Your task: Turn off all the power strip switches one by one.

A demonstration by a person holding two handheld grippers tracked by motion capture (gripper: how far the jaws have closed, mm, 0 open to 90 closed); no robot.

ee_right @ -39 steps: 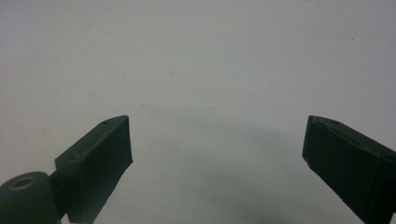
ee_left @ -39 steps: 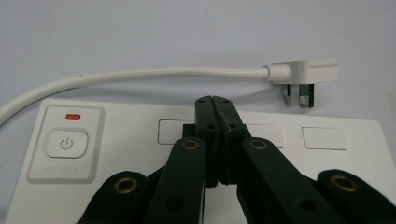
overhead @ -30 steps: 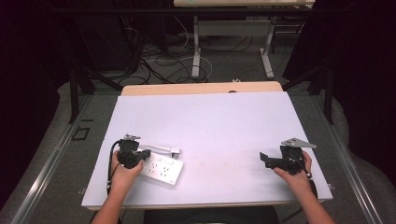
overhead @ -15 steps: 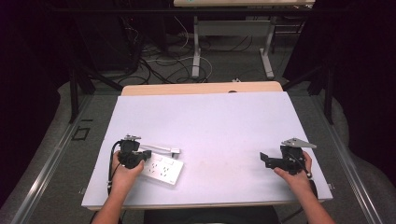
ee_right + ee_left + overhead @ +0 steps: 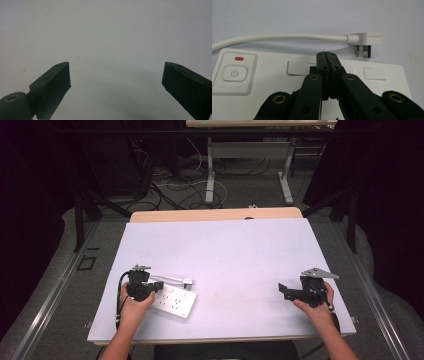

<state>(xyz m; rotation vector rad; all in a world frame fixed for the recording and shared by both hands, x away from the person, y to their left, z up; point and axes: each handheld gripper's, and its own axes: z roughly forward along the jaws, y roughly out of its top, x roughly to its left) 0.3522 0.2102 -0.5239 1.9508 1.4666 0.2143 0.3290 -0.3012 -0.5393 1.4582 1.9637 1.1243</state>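
From the high view, two forearms entered from the bottom edge onto a pale table [image 5: 240,250]. The left hand [image 5: 131,306] sat near the table's front left corner, wrapped around the left gripper [image 5: 161,285], which pointed to the right across the table. A white power strip [image 5: 175,302] lay flat just beside it, under the tips, with its white cable [image 5: 170,279] and plug [image 5: 187,282] stretched along its far edge. The right hand [image 5: 316,306] rested near the front right edge, well apart from the strip, and the right gripper [image 5: 281,289] pointed left over bare tabletop.

In the left gripper view, the left gripper [image 5: 327,53] had its jaws clenched tight together with nothing between them, the tips hovering over the power strip [image 5: 387,82] near its row of white switches. A round power button [image 5: 234,73] sat to the left under a small red light, and the plug [image 5: 367,41] lay beyond the strip's far edge.

In the right gripper view, the right gripper [image 5: 116,75] had its jaws spread wide, released and empty, above plain table [image 5: 107,30]
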